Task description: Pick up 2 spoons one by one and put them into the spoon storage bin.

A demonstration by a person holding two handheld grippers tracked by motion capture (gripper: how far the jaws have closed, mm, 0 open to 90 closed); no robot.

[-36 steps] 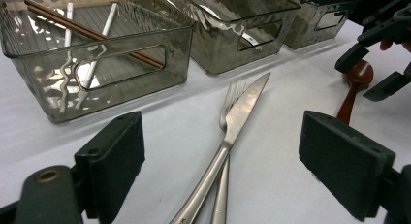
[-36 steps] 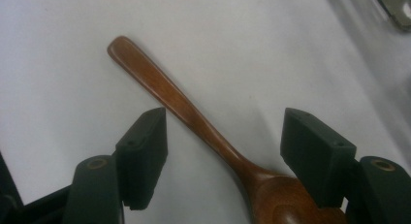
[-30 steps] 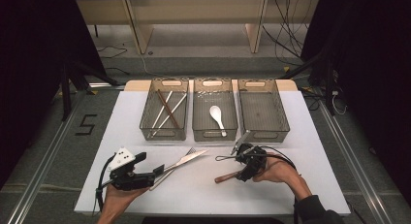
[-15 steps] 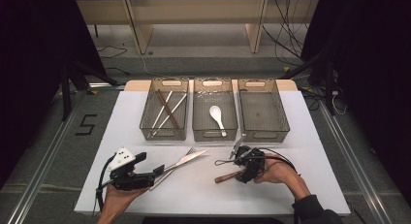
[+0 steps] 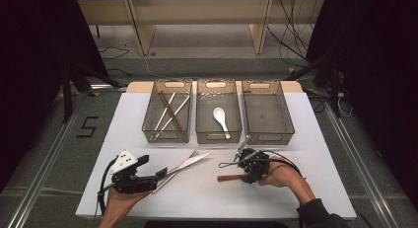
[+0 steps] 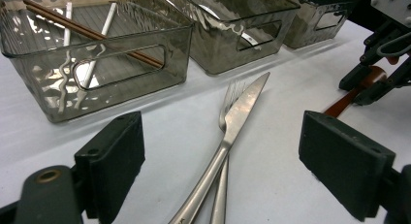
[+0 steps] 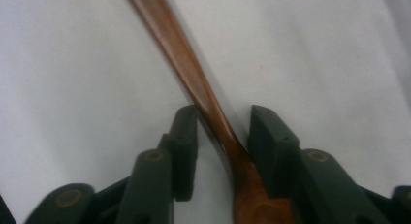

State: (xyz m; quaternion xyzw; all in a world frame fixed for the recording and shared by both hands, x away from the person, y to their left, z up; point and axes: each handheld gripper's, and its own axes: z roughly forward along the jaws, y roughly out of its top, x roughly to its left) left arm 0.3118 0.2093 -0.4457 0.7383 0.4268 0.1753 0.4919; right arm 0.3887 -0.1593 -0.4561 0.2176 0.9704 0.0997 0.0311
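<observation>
A wooden spoon (image 5: 229, 178) lies on the white table in front of the bins. My right gripper (image 5: 248, 171) points down over it. In the right gripper view the brown handle (image 7: 179, 54) runs between the two jaws of the right gripper (image 7: 223, 129). They have just been closing, and a thin gap still shows beside the right pad. My left gripper (image 5: 160, 173) lies low at the front left, open wide (image 6: 228, 153). A steel knife (image 6: 242, 107) and fork (image 6: 232, 90) lie crossed on the table between and ahead of its jaws, untouched.
Three smoky plastic bins stand in a row at the back. The left bin (image 5: 166, 137) holds chopsticks, the middle bin (image 5: 219, 138) holds a white spoon (image 5: 220, 117), and the right bin (image 5: 270, 137) holds nothing. The table's front edge runs just below both hands.
The right gripper has settled slightly lower over the wooden spoon's handle. The left gripper, the knife and the fork have not moved.
</observation>
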